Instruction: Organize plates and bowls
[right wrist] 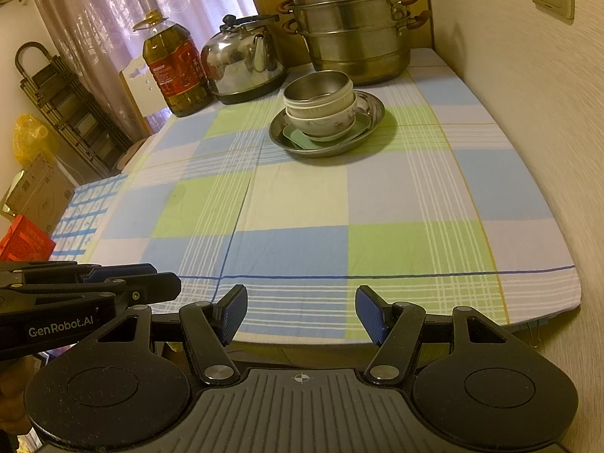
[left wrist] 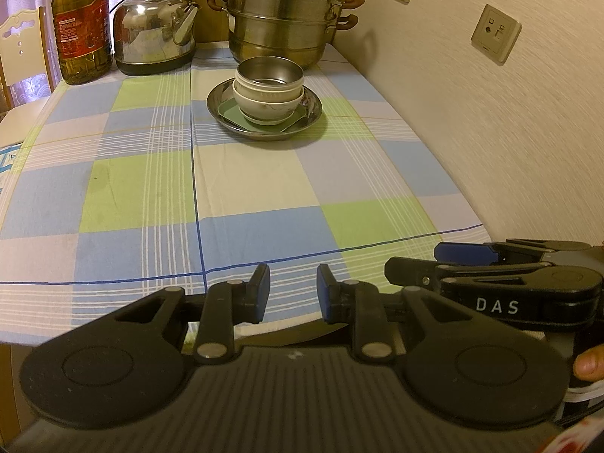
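- In the right wrist view, a dark folding rack [right wrist: 56, 113] leans at the far left edge, with a yellow bag [right wrist: 32, 139], a cardboard box [right wrist: 41, 192] and a red crate [right wrist: 22, 241] below it.
- The oil bottle [left wrist: 81, 26] stands upper left of the left wrist view, at the table's far edge, in front of a pale curtain [right wrist: 113, 11].
- Just right of it sits the steel kettle [left wrist: 156, 34], and further right the tiered steamer pot [left wrist: 283, 15] fills the top centre, close to the wall.
- Directly in front of the steamer, near it but apart, is the stack of dishes: a steel plate [left wrist: 230, 120] on the checked tablecloth [left wrist: 245, 196], a green square dish [left wrist: 226, 113] inside it, a white patterned bowl [left wrist: 264, 107] on that, a second white bowl nested in it, and a steel bowl [left wrist: 270, 71] on top.
- The cloth between the stack and both grippers carries nothing else that shows.
- The left gripper [left wrist: 293, 288] hangs at the near table edge, bottom centre of its view, jaws parted by a modest gap and holding nothing.
- The right gripper [right wrist: 301, 313] sits at the near edge too, jaws spread wider, nothing between them; each gripper shows side-on in the other's lower corner.
- Wall sockets [left wrist: 494, 32] dot the textured wall at the upper right.
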The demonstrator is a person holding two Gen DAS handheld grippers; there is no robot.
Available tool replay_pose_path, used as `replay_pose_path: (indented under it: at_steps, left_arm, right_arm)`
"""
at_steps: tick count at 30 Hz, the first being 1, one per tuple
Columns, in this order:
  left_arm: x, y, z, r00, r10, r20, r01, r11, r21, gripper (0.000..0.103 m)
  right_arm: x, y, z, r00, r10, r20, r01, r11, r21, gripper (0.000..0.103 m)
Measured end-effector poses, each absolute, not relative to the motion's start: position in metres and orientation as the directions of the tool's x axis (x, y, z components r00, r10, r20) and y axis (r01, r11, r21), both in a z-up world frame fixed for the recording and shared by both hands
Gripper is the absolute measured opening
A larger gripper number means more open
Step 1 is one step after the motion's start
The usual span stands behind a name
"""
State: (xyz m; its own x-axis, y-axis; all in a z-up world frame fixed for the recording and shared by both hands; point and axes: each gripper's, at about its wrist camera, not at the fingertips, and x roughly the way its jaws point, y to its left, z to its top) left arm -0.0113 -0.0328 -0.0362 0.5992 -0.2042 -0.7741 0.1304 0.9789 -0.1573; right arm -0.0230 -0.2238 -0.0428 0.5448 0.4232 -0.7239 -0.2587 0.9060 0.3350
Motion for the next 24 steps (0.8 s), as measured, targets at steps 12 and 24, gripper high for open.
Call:
replay_pose_path:
  at_steps: [12, 24]
  left_arm:
    - [-0.0105, -0.0329, -0.0366, 0.598, -0.205, -0.775, 0.13, 0.979, -0.159, 0.023]
    - [-0.0038, -0.0257, -0.0403, 0.596, -0.201, -0.777, 0.118, 0.98, -0.163, 0.024]
  right_arm:
    - [-0.0216, -0.2228, -0.0446, 0.542, 0.421, -0.727, -0.256, 0.907, 0.334, 0.064]
    - [-0.0151, -0.2176, -0.0477, 0.534, 0.416, -0.736, -0.247, 0.909, 0.336, 0.064]
